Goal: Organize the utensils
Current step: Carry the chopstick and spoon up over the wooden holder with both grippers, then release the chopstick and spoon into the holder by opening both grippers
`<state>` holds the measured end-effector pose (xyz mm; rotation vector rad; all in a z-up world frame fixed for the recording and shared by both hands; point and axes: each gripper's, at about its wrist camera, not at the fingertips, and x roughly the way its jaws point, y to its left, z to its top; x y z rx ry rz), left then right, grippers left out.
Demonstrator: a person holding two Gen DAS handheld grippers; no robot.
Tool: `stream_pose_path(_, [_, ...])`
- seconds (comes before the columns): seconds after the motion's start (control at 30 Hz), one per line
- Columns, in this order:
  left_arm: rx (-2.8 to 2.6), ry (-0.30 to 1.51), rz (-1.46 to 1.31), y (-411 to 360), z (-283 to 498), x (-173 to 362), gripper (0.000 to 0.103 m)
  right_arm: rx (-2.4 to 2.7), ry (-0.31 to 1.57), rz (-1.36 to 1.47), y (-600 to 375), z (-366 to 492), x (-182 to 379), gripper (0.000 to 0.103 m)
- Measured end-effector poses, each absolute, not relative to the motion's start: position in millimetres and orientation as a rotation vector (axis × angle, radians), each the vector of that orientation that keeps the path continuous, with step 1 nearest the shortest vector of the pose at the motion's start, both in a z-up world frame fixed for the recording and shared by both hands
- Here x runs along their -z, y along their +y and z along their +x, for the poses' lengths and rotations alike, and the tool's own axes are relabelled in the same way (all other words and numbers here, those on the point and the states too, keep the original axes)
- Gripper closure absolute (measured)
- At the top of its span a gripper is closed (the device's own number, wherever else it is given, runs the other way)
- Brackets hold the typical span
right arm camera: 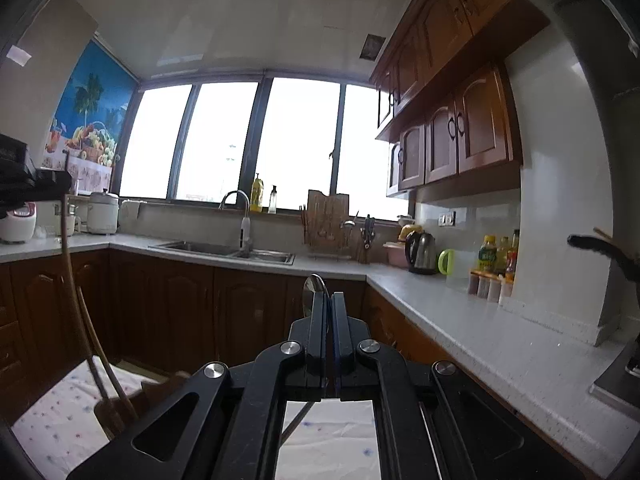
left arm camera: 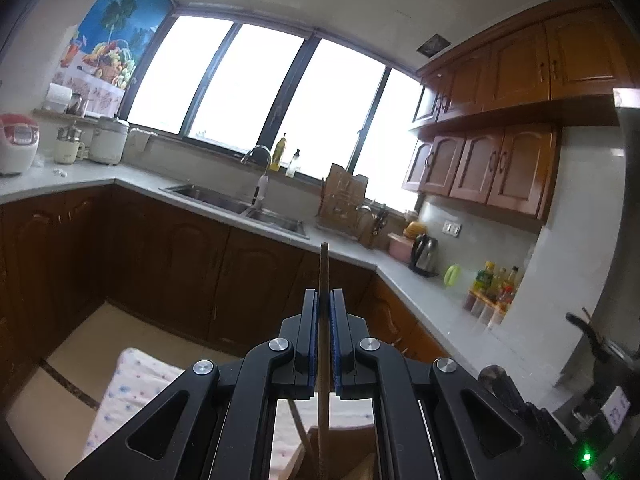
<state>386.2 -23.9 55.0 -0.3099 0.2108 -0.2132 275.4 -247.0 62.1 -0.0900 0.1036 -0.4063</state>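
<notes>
Wooden, slim and brown: clamping a wooden utensil handle [left arm camera: 324, 276] upright in the left hand-held gripper [left arm camera: 324, 300], probably for carrying to a holder. Metal, rounded and shiny: pinching a steel spoon [right arm camera: 314, 286] bowl-up in the right hand-held gripper [right arm camera: 329, 304], both pairs of jaws clenched tight. Pointing beyond, across the floor, toward the far table [right arm camera: 440, 300] and the utensil rack [right arm camera: 326, 220] beside the sink [right arm camera: 224, 250].
</notes>
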Motion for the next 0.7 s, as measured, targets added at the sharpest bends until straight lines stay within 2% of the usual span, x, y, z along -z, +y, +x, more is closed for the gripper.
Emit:
stream_pose_path(0.27, [0.217,0.288,-0.281,-46.0,401.7,7.6,0.099,0.303,0.152,-0.093,-239.1,272.8,-36.7,0.101])
stream_pose_path(0.7, [0.248,0.352,-0.226,-26.4,413.7,5.8,0.098,0.211,0.239,-0.057,-247.8,267.8,-19.3,0.101])
